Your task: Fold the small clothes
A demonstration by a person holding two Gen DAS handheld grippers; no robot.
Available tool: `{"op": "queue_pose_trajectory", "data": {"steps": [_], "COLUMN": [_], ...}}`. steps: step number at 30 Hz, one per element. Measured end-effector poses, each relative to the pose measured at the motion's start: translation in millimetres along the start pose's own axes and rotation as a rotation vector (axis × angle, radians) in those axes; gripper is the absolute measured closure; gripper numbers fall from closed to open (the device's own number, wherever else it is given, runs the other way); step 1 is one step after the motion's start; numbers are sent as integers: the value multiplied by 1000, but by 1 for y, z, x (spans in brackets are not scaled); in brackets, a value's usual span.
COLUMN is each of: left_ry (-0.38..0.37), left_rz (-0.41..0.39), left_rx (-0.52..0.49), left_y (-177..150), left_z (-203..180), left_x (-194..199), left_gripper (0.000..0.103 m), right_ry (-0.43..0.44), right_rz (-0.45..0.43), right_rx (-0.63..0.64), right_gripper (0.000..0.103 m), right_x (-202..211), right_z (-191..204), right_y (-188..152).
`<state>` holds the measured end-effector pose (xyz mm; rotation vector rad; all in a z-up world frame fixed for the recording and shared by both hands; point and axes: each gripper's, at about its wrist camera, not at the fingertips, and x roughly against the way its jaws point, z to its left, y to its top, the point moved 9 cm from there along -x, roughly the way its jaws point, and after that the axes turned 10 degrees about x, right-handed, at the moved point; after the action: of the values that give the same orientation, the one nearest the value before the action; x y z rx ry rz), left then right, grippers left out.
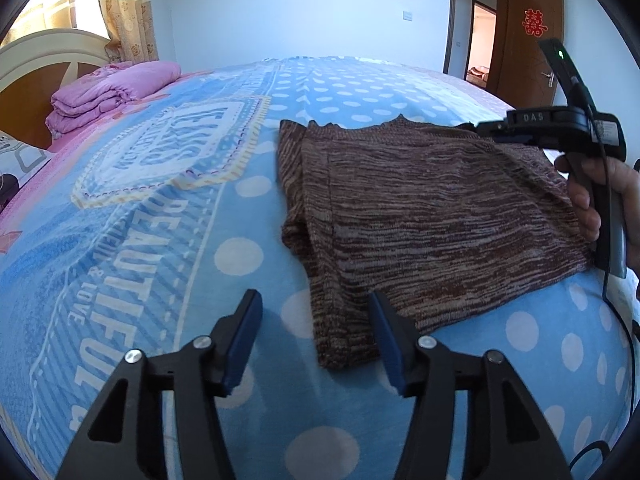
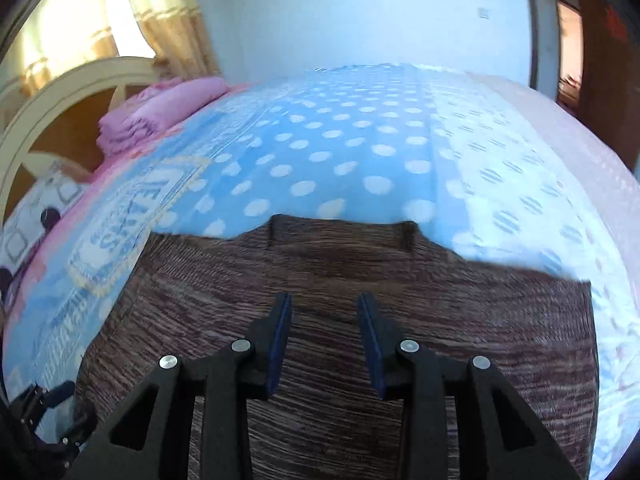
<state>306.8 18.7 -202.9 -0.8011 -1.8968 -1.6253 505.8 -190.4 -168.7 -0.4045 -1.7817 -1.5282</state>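
We noted the brown knit garment (image 1: 420, 216) flat on the polka-dot bedspread (image 1: 256, 184), left gripper (image 1: 316, 340) and right gripper (image 2: 324, 340) both released, grasping nothing.

Bedroom in a private home. A bed (image 1: 168, 240) fills both views, spread with a blue cover bearing white polka dots and printed lettering; at its head stand a cream and wood headboard (image 1: 36, 64), a folded pink quilt (image 1: 108, 92) and a patterned pillow (image 1: 20, 160). Patterned beige curtains (image 1: 128, 8) hang over a bright window behind the headboard. A plain pale wall (image 1: 300, 8) carries a light switch (image 1: 407, 15); to its right an open brown wooden door (image 1: 528, 48), marked with a red paper decoration (image 1: 535, 23), gives onto a further room
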Motion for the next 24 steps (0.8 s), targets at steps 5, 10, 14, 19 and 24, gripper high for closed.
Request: {"op": "queue_pose_trajectory", "data": {"steps": [5,10,14,19,24], "left_ry": [24,0,10,36,45], "left_rz": [0,18,6,4,22], "left_rx": [-24,58,68,73,130], "left_y": [-1,2,8,40,71], "left_z": [-2,13,28,51,71], "left_x": [-1,7,15,6,-15], "left_gripper": [35,28,28,27,14], "right_ry": [-47,-6,57,83,71], "right_rz": [128,75,25,-3,-8], "right_rx": [47,-30,41,215,450], "right_gripper": [62,60,57,40,40], "right_x": [-49,-19,25,67,74], "right_z": [0,-2,27,92,166], "right_y": [-1,-6,-25,-63,-97]}}
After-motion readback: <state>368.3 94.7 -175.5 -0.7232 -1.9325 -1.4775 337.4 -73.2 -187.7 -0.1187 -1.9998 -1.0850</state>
